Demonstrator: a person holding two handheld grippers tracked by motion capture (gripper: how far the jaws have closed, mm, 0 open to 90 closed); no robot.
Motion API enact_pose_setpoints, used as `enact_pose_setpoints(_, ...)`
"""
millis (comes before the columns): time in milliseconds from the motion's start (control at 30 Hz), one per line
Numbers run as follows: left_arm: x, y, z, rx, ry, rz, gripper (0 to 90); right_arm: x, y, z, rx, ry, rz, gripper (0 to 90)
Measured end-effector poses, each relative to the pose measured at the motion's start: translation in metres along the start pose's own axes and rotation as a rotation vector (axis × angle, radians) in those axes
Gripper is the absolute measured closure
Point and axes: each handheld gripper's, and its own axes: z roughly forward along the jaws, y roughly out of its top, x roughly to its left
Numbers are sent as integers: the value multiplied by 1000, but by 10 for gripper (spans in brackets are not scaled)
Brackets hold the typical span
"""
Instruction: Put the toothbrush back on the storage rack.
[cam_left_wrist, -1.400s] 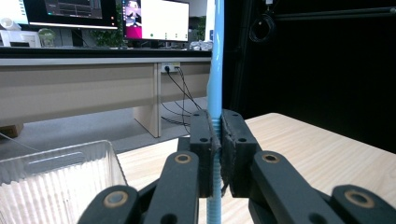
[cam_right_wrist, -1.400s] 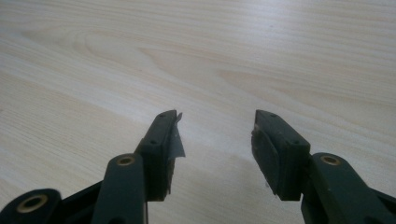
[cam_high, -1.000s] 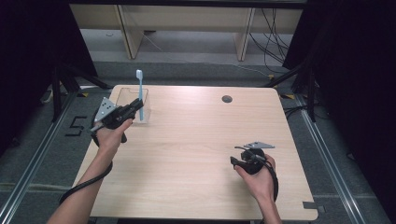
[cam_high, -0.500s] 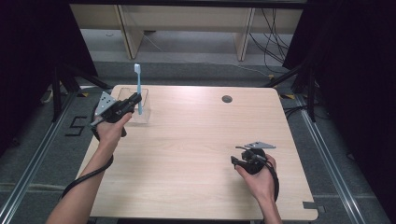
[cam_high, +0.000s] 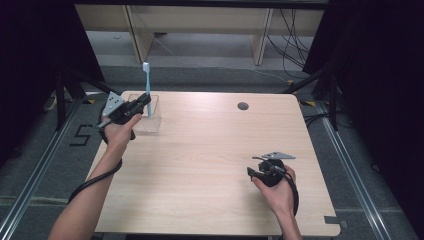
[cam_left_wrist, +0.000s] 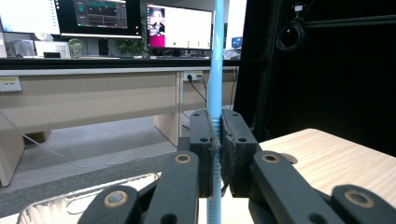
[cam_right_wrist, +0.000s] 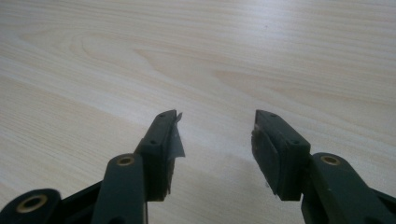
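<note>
One toothbrush (cam_high: 146, 85) stood clamped upright in the left gripper (cam_high: 142, 102) over the clear box (cam_high: 145, 122) at the table's (cam_high: 210, 150) far-left corner, not yet released; the right gripper's (cam_high: 256, 171) fingers gaped empty.

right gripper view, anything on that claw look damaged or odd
Yes: the pad on the left-hand jaw of the right claw looks to be peeling, a thin grey flap sticking out past the jaw's edge. The opposite pad sits flush. The claw is open over the bare table.

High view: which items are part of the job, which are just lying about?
In the job:
- toothbrush, upright, clamped in the left gripper
- clear box under it at the table's far left corner

Idle or background:
- right gripper, open, over bare table
- table's cable hole
- desks and cables behind
</note>
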Motion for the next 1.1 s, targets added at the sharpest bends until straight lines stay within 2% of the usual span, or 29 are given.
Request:
enact_pose_setpoints(233, 5, -1, 6, 4, 9, -5, 834, 1, 0, 0, 4, -3, 1, 510)
enact_pose_setpoints(433, 8, -3, 10, 6, 17, -6, 834, 0, 0, 0, -5, -3, -20, 510)
enact_pose_setpoints(467, 9, -4, 11, 8, 20, -7, 834, 1, 0, 0, 2, -3, -9, 511)
enact_pose_setpoints(1100, 16, -12, 18, 11, 37, -34, 833, 1, -1, 3, -4, 14, 1, 511)
